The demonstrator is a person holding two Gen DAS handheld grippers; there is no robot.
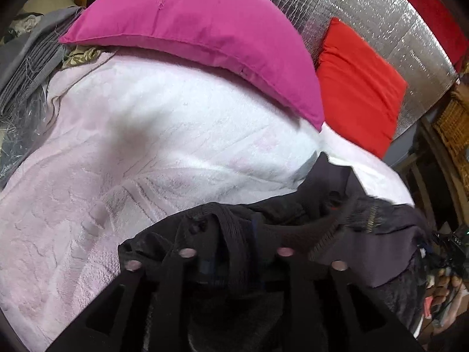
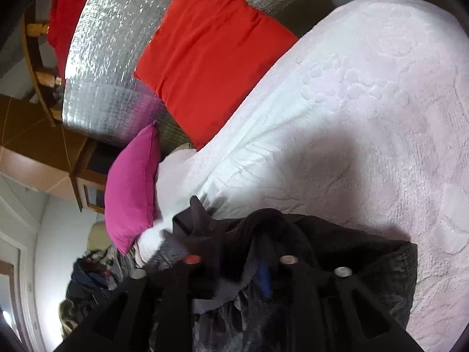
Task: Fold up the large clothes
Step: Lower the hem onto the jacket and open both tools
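Note:
A dark grey-black garment with a ribbed edge hangs bunched between both grippers over a pale pink textured bedspread. My left gripper is shut on a ribbed fold of the garment. In the right wrist view the same garment drapes over my right gripper, which is shut on its dark cloth. The fingertips of both grippers are hidden under the cloth. The bedspread also shows in the right wrist view.
A magenta pillow and a red pillow lie at the head of the bed against a silver foil panel. Grey cloth is piled at the left. A wicker basket stands at the right.

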